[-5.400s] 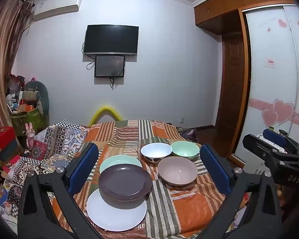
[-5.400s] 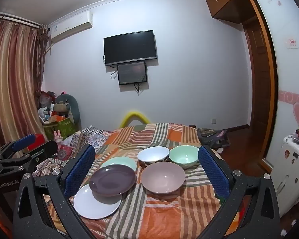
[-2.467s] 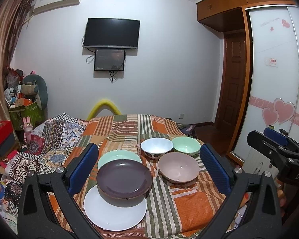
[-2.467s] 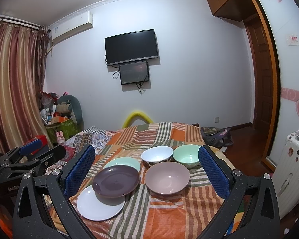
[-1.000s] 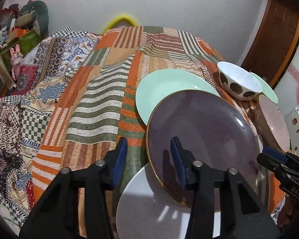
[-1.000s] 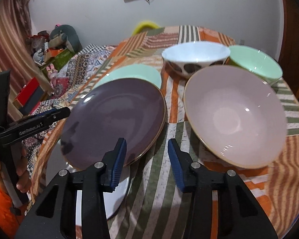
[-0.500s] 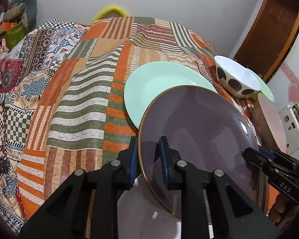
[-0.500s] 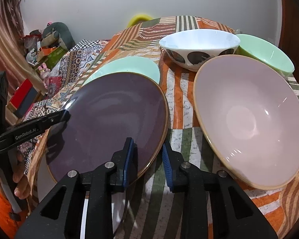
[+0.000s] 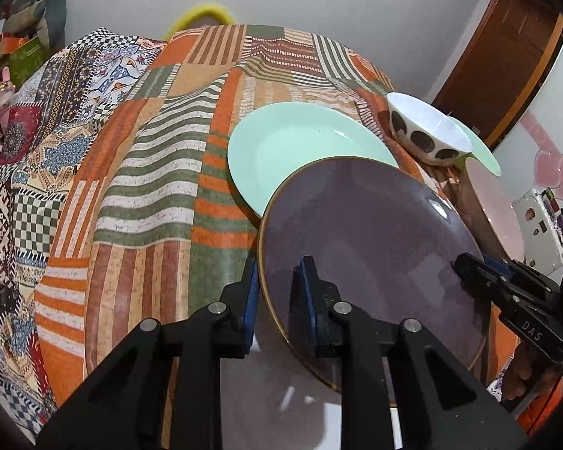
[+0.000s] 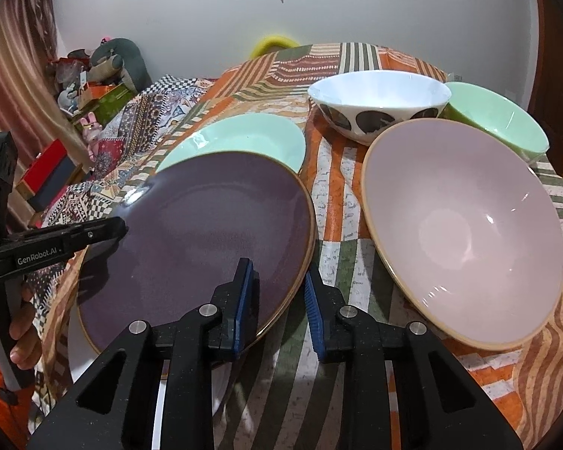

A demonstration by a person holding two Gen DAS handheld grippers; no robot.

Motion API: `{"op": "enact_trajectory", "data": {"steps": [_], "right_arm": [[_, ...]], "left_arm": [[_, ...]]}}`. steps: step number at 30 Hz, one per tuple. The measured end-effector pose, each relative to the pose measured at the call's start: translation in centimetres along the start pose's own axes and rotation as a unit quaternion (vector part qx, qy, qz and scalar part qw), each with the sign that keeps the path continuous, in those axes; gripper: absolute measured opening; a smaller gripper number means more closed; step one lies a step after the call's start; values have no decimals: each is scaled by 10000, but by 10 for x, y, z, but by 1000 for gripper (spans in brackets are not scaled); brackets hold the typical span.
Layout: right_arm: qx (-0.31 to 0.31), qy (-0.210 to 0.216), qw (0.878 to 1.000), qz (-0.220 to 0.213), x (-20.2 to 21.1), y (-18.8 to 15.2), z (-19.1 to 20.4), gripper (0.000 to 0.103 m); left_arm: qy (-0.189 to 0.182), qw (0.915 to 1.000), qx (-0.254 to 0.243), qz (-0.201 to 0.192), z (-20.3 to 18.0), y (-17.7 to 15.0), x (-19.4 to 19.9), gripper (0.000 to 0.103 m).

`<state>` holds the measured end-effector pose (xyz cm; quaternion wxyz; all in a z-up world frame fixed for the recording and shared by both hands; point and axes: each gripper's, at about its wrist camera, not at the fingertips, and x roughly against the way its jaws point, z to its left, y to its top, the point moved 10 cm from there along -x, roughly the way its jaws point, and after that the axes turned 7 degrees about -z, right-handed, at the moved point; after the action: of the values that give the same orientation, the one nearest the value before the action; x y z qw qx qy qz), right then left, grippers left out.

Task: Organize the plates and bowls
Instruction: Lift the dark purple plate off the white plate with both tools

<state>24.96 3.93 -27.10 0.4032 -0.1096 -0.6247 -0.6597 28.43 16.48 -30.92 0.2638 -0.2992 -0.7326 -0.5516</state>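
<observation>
A dark purple plate (image 9: 368, 240) (image 10: 206, 240) lies partly over a mint plate (image 9: 300, 146) (image 10: 244, 138) and a white plate (image 9: 281, 397) (image 10: 82, 341). My left gripper (image 9: 277, 288) is shut on the purple plate's left rim, one pad on top and one under the edge. On the opposite rim my right gripper (image 10: 279, 292) is shut the same way. Each gripper shows in the other's view: the right gripper (image 9: 506, 281) and the left gripper (image 10: 67, 240). A pink bowl (image 10: 461, 225), a spotted white bowl (image 10: 379, 105) and a green bowl (image 10: 495, 120) stand to the right.
All the dishes sit on a striped patchwork cloth (image 9: 150, 206) over a round table. A hand (image 10: 22, 322) holds the left gripper's handle. Cluttered boxes and toys (image 10: 94, 90) stand by the far left wall, and a wooden door (image 9: 506, 56) lies at the right.
Both grippers came down from a high view of the room to the purple plate and closed on its opposite rims. Over the last half second they hardly moved.
</observation>
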Motion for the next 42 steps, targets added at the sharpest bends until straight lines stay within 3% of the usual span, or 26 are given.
{"op": "enact_trajectory", "data": {"steps": [23,35,42], "right_arm": [[161,97,9986,-491,73,2,3,24],[56,-37,9984,-560,105,-24,-24,24],[-73,-160,9986,-495,116,-46,-49,24]], "left_arm": [[28,9989,-260,-388,-63,-29,103,21],[-62,9984,-516,-220,-110,-60,118,21],[-125,9977,-666,21,-135,-79,106,21]]}}
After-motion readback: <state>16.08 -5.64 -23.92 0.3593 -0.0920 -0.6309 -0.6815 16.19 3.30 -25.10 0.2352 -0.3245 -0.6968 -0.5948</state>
